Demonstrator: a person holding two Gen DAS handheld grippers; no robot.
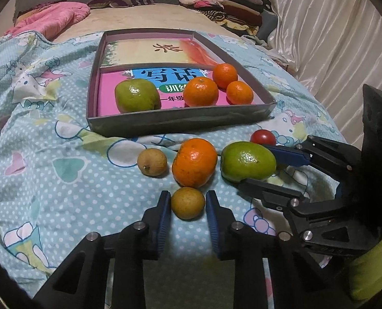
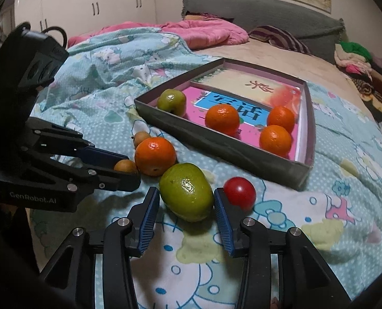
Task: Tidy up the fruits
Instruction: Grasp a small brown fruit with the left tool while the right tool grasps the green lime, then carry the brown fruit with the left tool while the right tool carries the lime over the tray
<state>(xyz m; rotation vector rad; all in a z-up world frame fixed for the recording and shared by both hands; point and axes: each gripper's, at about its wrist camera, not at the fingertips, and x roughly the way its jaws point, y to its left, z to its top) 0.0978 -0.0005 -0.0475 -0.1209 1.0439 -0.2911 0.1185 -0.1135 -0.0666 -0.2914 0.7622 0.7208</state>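
Note:
A small brown round fruit (image 1: 187,203) lies on the blue patterned bedsheet (image 1: 49,175), and my left gripper (image 1: 187,198) is shut on it, a blue pad on each side. My right gripper (image 2: 185,193) is shut on a green fruit (image 2: 187,191) lying beside it; in the left wrist view its fingers (image 1: 286,154) come in from the right. Loose on the sheet are an orange (image 1: 194,162), a second brown fruit (image 1: 152,161) and a red cherry tomato (image 2: 239,193). The grey box tray (image 1: 180,121) behind holds a green fruit (image 1: 136,99) and three oranges (image 1: 201,91).
Books line the tray's bottom. A pink quilt (image 2: 203,33) and a striped pillow (image 2: 281,38) lie at the head of the bed. Folded clothes (image 1: 216,0) are piled at the far right, with a white curtain (image 1: 332,38) beside them. White wardrobe doors (image 2: 87,7) stand behind.

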